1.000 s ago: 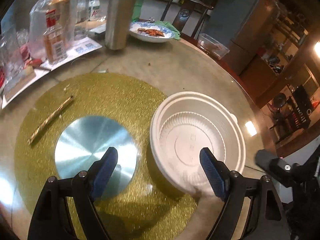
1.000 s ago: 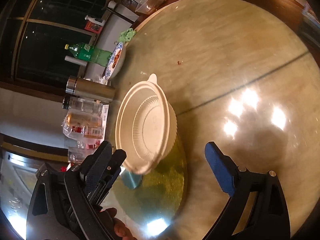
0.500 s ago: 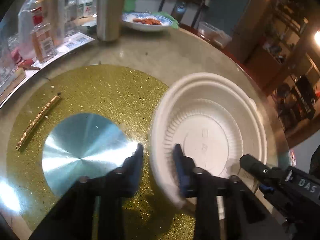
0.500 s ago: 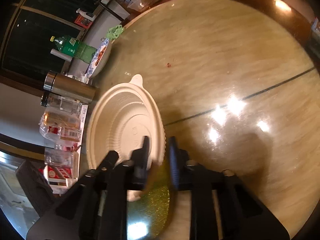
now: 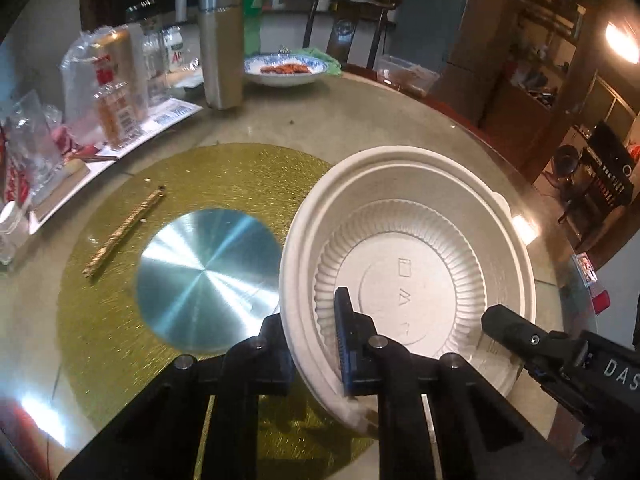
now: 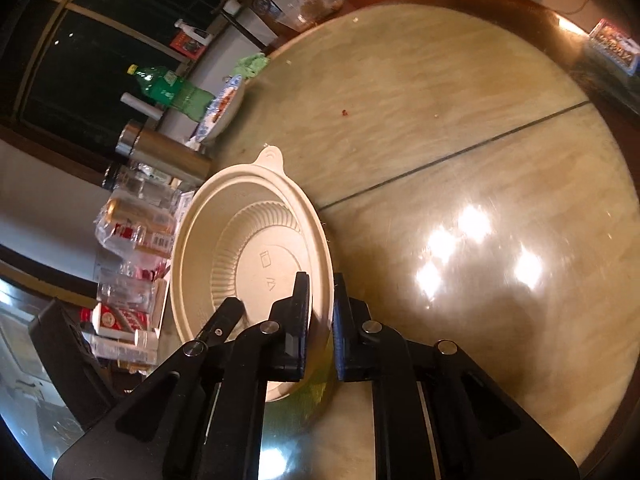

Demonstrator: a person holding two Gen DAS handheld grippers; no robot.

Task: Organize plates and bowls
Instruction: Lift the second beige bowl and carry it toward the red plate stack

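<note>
A white disposable bowl [image 5: 420, 264] with a ribbed inner wall and a small tab is held tilted above the round table. My left gripper [image 5: 316, 344] is shut on its near-left rim, one finger inside and one outside. My right gripper [image 6: 320, 320] is shut on the opposite rim of the same bowl [image 6: 256, 248]; its body shows in the left wrist view [image 5: 560, 364] at lower right. A blue-patterned plate [image 5: 285, 69] with food sits at the far side of the table.
A gold glitter mat [image 5: 120, 288] with a shiny silver disc [image 5: 208, 276] and a gold stick [image 5: 124, 230] lies left of the bowl. A steel flask [image 5: 221, 46], bagged bottles [image 5: 106, 88], jars and a clear container [image 5: 406, 74] line the far edge.
Both grippers went from wide open to shut on the bowl's rim. The bowl has been lifted and tilted up off the mat edge.
</note>
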